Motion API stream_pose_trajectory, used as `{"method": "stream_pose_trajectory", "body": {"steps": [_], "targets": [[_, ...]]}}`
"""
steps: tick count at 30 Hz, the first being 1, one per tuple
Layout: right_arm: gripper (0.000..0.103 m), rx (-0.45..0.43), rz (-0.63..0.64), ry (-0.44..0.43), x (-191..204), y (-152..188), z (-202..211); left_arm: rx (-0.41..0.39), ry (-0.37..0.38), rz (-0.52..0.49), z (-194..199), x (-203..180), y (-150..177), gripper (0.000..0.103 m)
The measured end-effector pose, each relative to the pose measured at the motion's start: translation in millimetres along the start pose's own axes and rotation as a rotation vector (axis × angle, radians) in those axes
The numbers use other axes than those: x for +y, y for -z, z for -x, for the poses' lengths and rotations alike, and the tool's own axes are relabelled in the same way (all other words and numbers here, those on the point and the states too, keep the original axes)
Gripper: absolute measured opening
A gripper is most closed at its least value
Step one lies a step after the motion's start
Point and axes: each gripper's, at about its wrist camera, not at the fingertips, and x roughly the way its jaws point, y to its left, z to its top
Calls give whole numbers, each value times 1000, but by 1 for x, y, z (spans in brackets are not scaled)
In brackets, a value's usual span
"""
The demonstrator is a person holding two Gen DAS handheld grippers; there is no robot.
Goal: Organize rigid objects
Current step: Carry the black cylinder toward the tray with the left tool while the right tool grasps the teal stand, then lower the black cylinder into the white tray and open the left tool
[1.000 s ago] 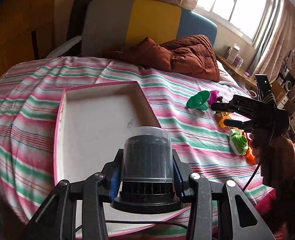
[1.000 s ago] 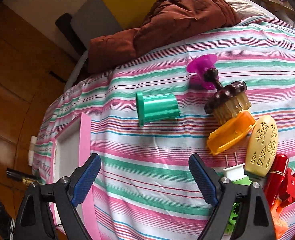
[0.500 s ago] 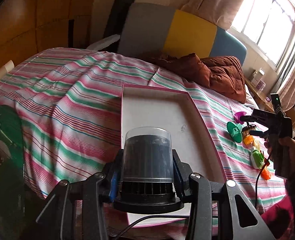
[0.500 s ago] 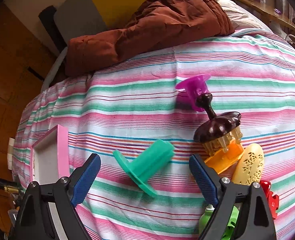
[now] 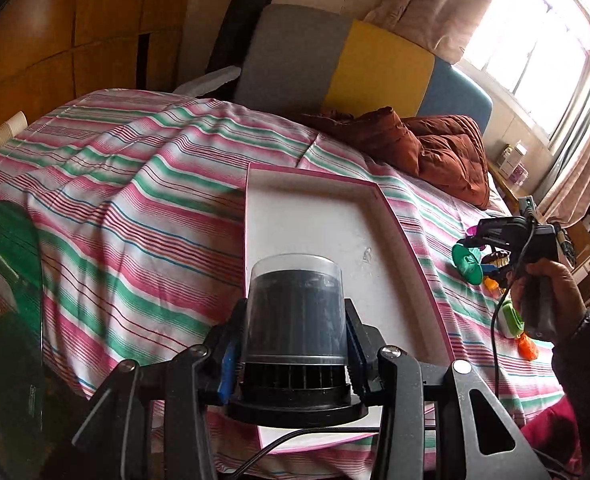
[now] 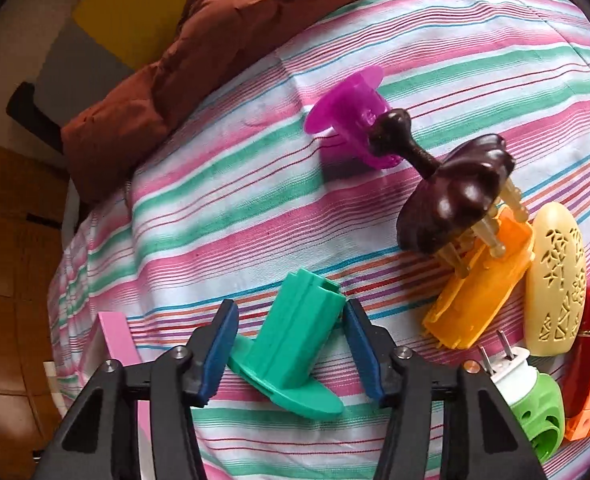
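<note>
Currently the left gripper clamps a dark canister with a clear cap by its side walls, above the near end of the pink-rimmed tray on the bed. The right gripper has just been closing; the green flanged tube lies on the bed between its pads, contact not confirmed. The tube looks like light, stiff, smooth plastic; grip the ribbed barrel, not the thin flange. Ahead and right lie the purple piece and brown-capped brush.
</note>
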Motion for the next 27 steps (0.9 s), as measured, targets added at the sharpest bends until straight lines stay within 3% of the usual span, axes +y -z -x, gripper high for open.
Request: {"method": "stream_pose_trajectory", "body": {"steps": [2,3,5,7,14,17,22,27], "targets": [[42,-5,120,109,18,3,-4,0,-3,7,0,3,0,44],[31,-5,197,167,27,7,-6,-2,-5,11,1,4,0,44],[30,-9,363,239,43,20,-9,-9,-15,16,3,7,0,44],[30,3,476,255,50,32,-10,-10,-31,21,4,10,-1,44],[30,71,686,239,46,66,-1,-65,-95,4,27,20,-8,44],[30,53,746,203,37,82,5,-81,-142,-15,38,28,-13,44],[30,13,737,106,18,88,12,-107,-242,-29,57,46,-18,44],[30,-51,773,67,11,95,15,-103,-266,-3,62,50,-13,44]]}}
